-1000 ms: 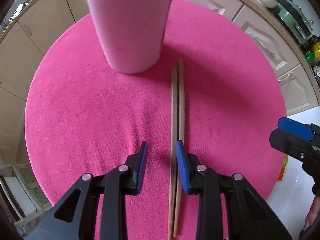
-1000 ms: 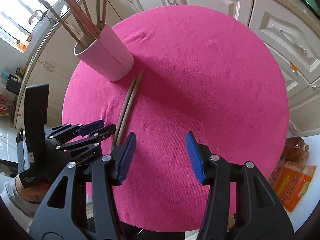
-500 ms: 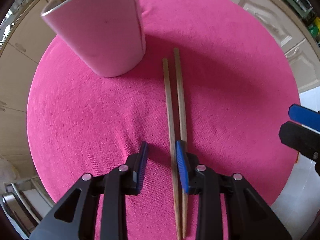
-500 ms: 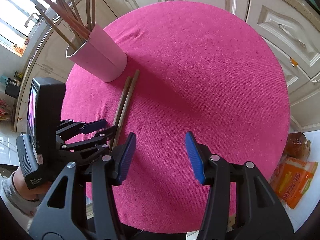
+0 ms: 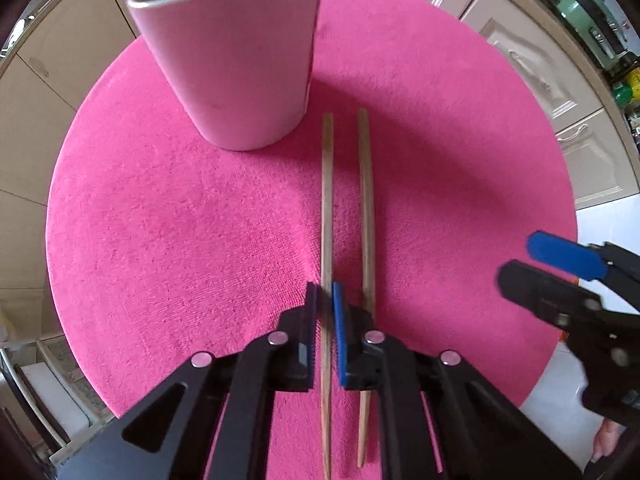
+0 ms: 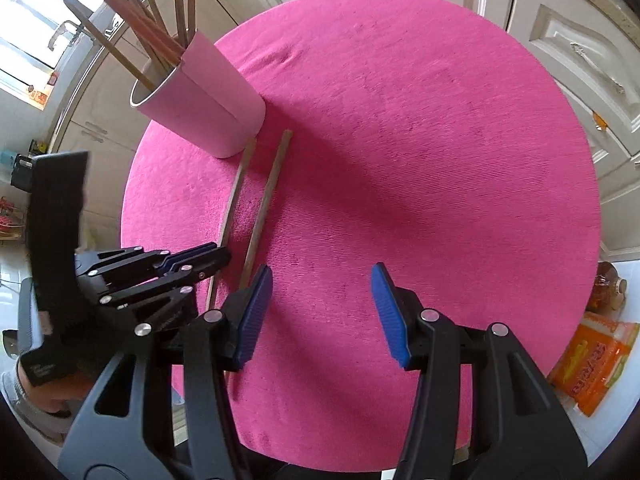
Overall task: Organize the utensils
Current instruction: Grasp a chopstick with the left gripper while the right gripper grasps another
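Two wooden chopsticks lie side by side on the round pink cloth-covered table point(image 5: 160, 240). My left gripper point(image 5: 325, 300) is shut on the left chopstick point(image 5: 327, 200); the right chopstick point(image 5: 367, 200) lies just outside its right finger. A pink holder cup point(image 5: 236, 60) with several chopsticks standing in it sits just beyond the chopstick tips. In the right wrist view the left gripper point(image 6: 216, 254) pinches the left chopstick point(image 6: 234, 200), beside the other chopstick point(image 6: 266, 200) and the cup point(image 6: 204, 108). My right gripper point(image 6: 322, 308) is open and empty above the table's near part.
Cream kitchen cabinets point(image 6: 560, 40) surround the table at the back and right. An orange packet point(image 6: 592, 360) and a bottle point(image 6: 608, 284) lie on the floor at the right. The right gripper shows at the right edge of the left wrist view point(image 5: 560, 264).
My left gripper has shifted right and closed its fingers onto the left chopstick. The two chopsticks have spread slightly apart. The right gripper stays open, nearly still.
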### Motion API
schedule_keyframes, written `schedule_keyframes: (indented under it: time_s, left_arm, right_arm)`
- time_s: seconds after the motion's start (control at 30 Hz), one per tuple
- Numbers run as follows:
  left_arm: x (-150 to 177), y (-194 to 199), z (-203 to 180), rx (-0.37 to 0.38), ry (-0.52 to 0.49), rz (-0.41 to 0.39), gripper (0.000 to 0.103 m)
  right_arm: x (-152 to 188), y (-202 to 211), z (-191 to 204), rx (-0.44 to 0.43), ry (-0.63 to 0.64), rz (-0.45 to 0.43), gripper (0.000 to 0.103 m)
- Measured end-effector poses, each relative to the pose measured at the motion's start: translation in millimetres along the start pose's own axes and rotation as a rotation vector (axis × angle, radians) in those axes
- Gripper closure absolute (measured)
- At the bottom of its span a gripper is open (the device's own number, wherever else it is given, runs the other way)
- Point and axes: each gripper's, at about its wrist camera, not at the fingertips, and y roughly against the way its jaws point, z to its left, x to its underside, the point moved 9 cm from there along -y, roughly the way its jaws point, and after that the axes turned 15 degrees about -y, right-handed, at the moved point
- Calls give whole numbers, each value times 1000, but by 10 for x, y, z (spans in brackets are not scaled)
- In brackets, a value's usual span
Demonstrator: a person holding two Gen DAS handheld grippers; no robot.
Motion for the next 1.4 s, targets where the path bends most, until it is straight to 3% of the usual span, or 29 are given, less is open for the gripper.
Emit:
schedule_keyframes:
  time_s: [0.4,0.47,0.67,0.87,1.17,1.27,1.4]
  left_arm:
    - [271,103,388,22,99,-26,96]
    - [336,109,403,15,114,-32,96]
    - [397,142,522,17,136,-47,97]
    - [439,104,566,22,158,-50,97]
    - [479,115,618,26,169,-57,97]
    - [497,129,617,30,167,-61,97]
    - [504,156,614,27,164,-66,97]
  right_arm:
    - [-20,-344,411,-20,-16,54,53]
    - [-17,-418,472,-16,-17,69,66]
    - [-20,-562,575,-3,-24,92,76]
    - [-52,-680,596,71,-23,94,84]
    - [-44,-752,633,139,-13,82,85]
    - [-24,-769,668,171,8,66,93]
    - [-40,-780,695,154,6,70,94]
